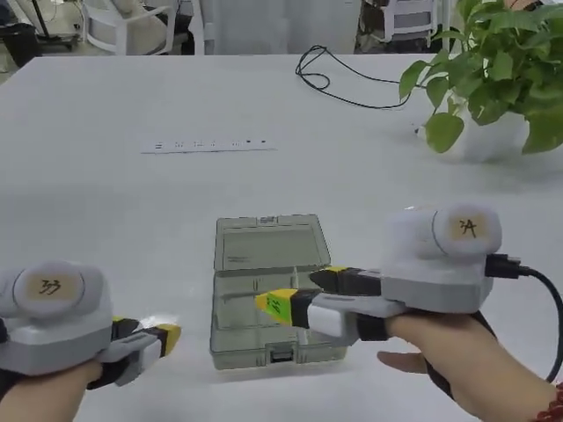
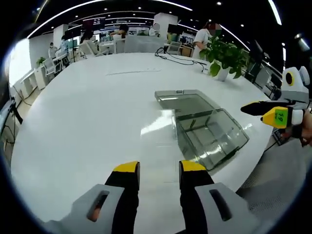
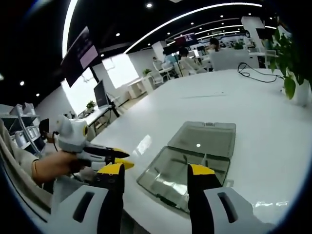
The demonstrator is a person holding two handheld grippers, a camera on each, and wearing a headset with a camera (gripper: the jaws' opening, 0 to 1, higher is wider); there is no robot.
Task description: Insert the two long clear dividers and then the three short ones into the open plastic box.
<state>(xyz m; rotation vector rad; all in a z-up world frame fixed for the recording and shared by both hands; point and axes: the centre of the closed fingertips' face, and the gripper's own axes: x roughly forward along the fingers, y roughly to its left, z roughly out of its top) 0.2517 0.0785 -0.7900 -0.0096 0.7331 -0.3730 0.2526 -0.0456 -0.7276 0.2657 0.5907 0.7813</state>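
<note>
The clear plastic box [image 1: 242, 308] lies open near the table's front edge, its lid [image 1: 268, 242] folded back flat on the far side. A row of small clear pieces [image 1: 207, 145] lies farther back on the white table [image 1: 106, 202]. My right gripper [image 1: 295, 292] hovers over the box's right half, open and holding nothing. My left gripper [image 1: 163, 338] is left of the box, open and holding nothing. The left gripper view shows the box [image 2: 209, 134] ahead to the right, past its own gripper [image 2: 160, 168]. The right gripper view looks down on the box [image 3: 180, 175] between its open jaws [image 3: 156, 173].
A potted plant [image 1: 501, 79] in a white pot stands at the back right, with a black cable [image 1: 352, 79] looped beside it. Chairs [image 1: 123, 26] stand beyond the far table edge. A person's hand holds the right gripper close to the front edge.
</note>
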